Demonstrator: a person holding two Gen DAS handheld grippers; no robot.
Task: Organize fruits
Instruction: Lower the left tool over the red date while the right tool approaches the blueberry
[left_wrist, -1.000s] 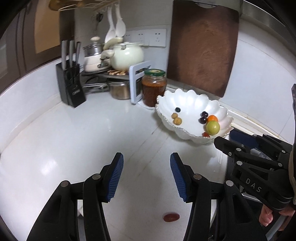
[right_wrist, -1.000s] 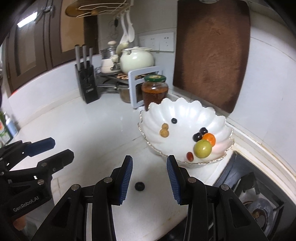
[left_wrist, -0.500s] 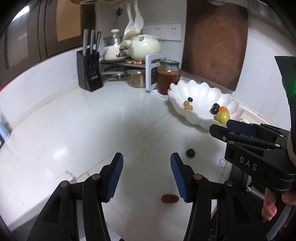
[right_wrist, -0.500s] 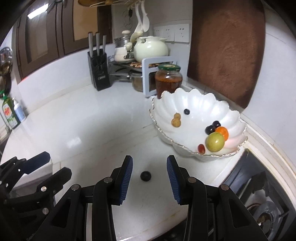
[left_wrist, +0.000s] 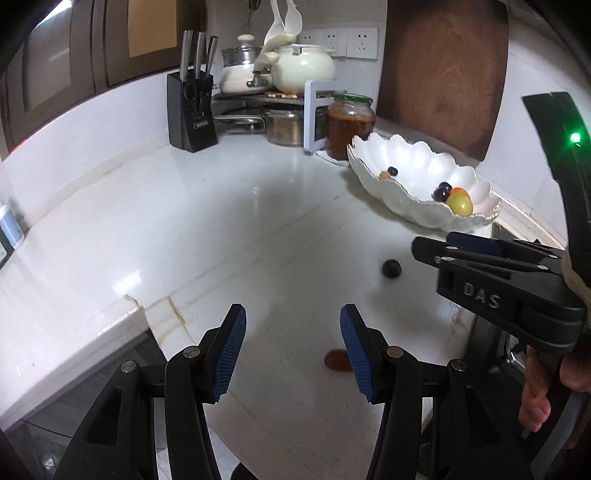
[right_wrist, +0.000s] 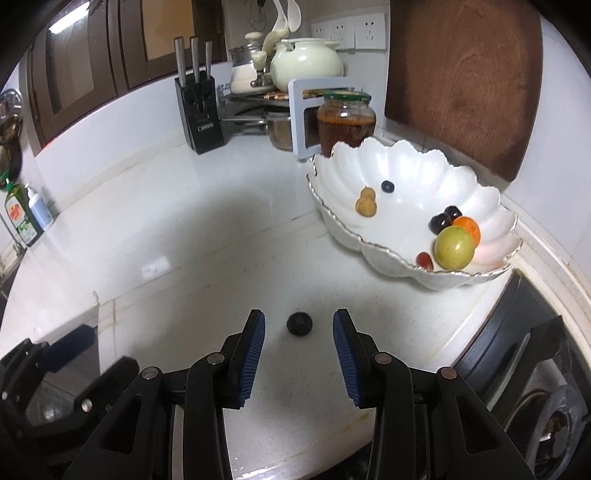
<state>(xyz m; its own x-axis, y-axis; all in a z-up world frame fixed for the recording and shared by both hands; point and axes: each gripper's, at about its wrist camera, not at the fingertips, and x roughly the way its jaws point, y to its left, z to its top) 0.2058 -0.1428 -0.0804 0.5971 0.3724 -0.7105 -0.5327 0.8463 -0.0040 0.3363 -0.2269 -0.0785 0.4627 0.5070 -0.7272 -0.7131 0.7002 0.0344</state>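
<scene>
The right hand-held gripper (right_wrist: 298, 341) hangs released over the white surface (right_wrist: 184, 240), a dark berry (right_wrist: 299, 324) lying between its blue pads, touching neither. The left hand-held gripper (left_wrist: 292, 345) is also released and grasps nothing; a red fruit (left_wrist: 337, 360) lies on the surface just beside its right pad, partly hidden behind it. Ahead and to the right of both stands the white bowl (right_wrist: 417, 166) with more fruit.

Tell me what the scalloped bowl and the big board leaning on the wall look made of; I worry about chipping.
The scalloped bowl looks like glazed white ceramic: glossy, with a thin metallic rim line. The board looks like dark, matte wood with faint ring grain.
</scene>
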